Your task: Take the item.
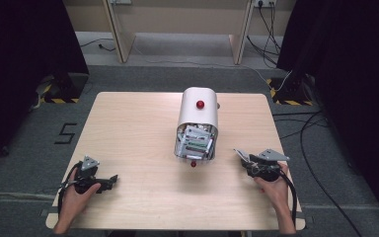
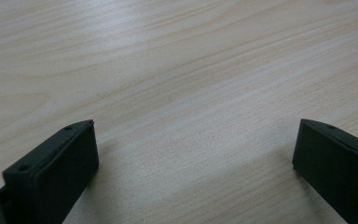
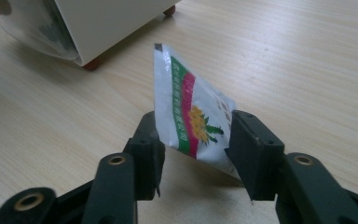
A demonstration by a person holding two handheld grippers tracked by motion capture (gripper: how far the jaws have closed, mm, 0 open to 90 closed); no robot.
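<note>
Wood surface: pale, grained table (image 1: 133, 133) runs under everything you are working on.
Your left gripper (image 1: 109, 180): it sits at the near left of the table in your left hand (image 1: 74, 197), jaws pointing toward the middle. In the left gripper view (image 2: 193, 154) the two black jaws stand wide apart with bare wood between them, so it is released and holds nothing.
Your right gripper (image 1: 242, 157): it sits at the near right in your right hand (image 1: 271, 185), jaws pointing toward the dispenser. In the right gripper view (image 3: 193, 140) both jaws press on a sachet, so it is clenched on that.
Sachet (image 3: 191, 114): white packet with a green and pink stripe and a yellow flower print; it stands tilted between your right jaws, its top corner free above them, its lower edge close to the wood. In the high view (image 1: 241, 154) it shows as a small pale flap at the jaw tips.
Dispenser (image 1: 197, 116): white rounded box at the table's middle, a red knob (image 1: 200, 104) on top, its open near end showing more packets (image 1: 195, 143) stacked inside. It stands on small red feet (image 3: 91, 64).
Separation: the held sachet is clear of the dispenser, off to its near right.
</note>
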